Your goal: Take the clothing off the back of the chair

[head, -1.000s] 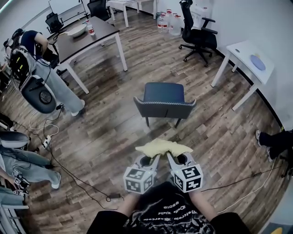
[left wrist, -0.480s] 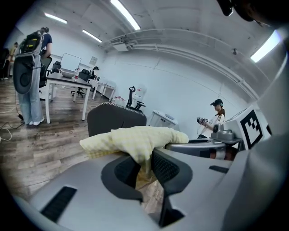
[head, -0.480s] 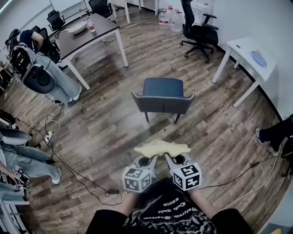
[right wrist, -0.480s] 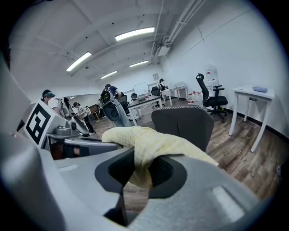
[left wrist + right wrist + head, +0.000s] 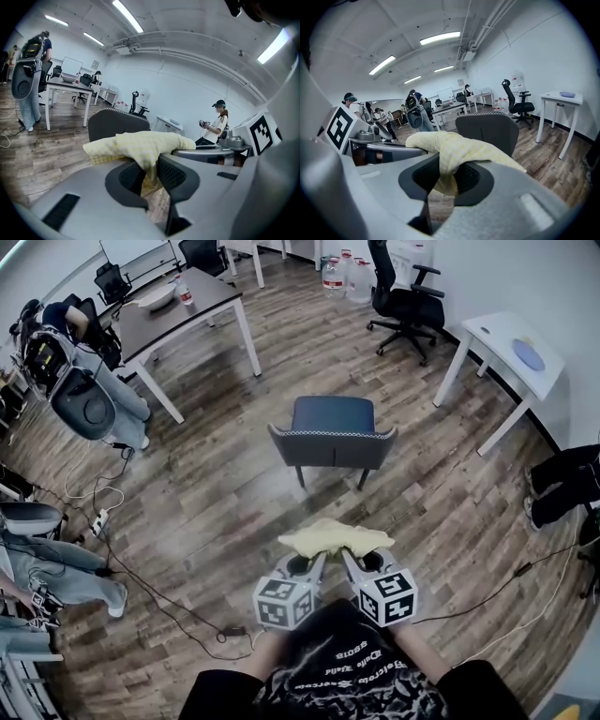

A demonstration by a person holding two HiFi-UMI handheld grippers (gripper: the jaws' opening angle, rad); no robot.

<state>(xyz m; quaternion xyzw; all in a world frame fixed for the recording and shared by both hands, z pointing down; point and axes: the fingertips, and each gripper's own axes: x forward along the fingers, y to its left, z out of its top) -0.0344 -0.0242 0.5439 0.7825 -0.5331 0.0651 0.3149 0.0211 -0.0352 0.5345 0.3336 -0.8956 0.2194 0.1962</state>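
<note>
Your left hand-held gripper [image 5: 316, 565] and right hand-held gripper [image 5: 349, 563] each pinch a fold of the yellow clothing [image 5: 333, 538]. It is bunched between them just in front of you, well apart from the chair [image 5: 333, 439]. The chair's back is bare, so the removal looks done. What may remain is setting the clothing down.

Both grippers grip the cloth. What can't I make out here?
- Cloth: bunched in all views; garment type unclear.
- Chair seat: both gripper views, hidden behind chair back and cloth.
- Disc on white table: head view, too small to identify.
</note>
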